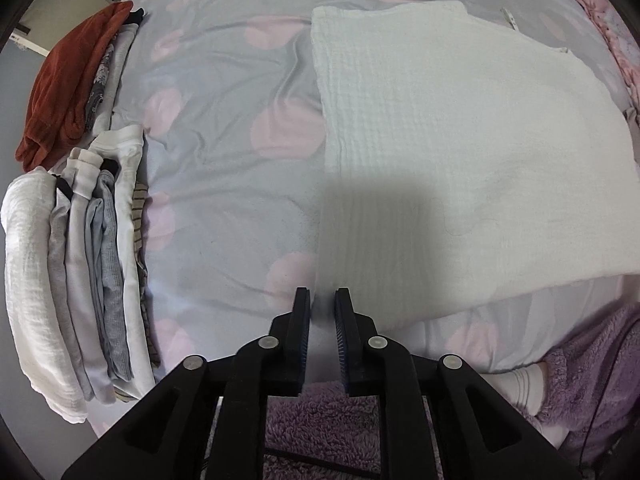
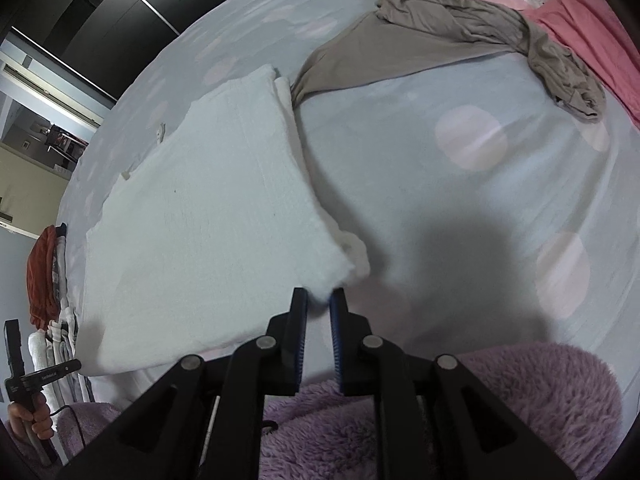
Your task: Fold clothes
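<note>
A white textured garment [image 1: 440, 128] lies folded flat on the bed; it also shows in the right wrist view [image 2: 216, 208]. My left gripper [image 1: 322, 298] hovers at the garment's near left corner, jaws slightly apart, holding nothing. My right gripper [image 2: 319, 298] sits at the garment's near right corner, jaws slightly apart with the cloth edge just in front of the tips; no cloth is clearly pinched.
A stack of folded clothes [image 1: 80, 272] and a rust-red garment [image 1: 68, 84] lie at the left of the grey dotted bedsheet [image 1: 224, 184]. A taupe garment [image 2: 460, 36] and pink clothes [image 2: 580, 24] lie at the far right. A purple fleece [image 2: 440, 420] is near me.
</note>
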Motion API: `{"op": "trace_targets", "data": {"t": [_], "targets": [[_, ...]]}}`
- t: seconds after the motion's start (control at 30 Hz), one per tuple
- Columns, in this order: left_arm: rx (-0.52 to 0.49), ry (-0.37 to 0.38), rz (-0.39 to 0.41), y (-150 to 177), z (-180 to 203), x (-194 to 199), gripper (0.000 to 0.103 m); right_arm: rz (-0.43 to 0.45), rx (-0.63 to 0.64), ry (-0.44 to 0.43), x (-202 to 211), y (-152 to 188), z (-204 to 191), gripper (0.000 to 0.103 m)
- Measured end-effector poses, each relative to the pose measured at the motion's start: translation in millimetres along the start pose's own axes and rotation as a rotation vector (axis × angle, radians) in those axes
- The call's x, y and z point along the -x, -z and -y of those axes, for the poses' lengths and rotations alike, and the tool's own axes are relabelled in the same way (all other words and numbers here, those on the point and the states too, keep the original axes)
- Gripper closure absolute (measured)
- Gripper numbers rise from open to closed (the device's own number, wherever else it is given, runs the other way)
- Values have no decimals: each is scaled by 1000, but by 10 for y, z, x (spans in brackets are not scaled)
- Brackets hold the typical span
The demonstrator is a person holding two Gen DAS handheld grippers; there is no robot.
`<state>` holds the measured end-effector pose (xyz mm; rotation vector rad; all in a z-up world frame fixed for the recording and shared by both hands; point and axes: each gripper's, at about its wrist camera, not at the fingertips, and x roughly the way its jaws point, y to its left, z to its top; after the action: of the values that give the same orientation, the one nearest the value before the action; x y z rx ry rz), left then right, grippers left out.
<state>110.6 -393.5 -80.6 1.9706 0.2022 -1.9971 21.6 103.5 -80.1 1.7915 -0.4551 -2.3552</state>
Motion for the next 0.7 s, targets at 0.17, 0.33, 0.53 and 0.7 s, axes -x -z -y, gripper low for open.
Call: {"op": "trace_targets", "data": {"t": [0.17,0.33,0.53,0.7], "targets": [[44,18,79,-2,-144,285,88,81,2,19,241,20,36,86],[110,59,237,-55,-217,720,88,171,3,-32,469,-59,-15,85],[145,85,428,-180,-64,1182,87,237,75,-99,573,-214,-278,84],[131,66,583,-330,175,1363,81,281,193,-132,553,-321,-586,71]]}}
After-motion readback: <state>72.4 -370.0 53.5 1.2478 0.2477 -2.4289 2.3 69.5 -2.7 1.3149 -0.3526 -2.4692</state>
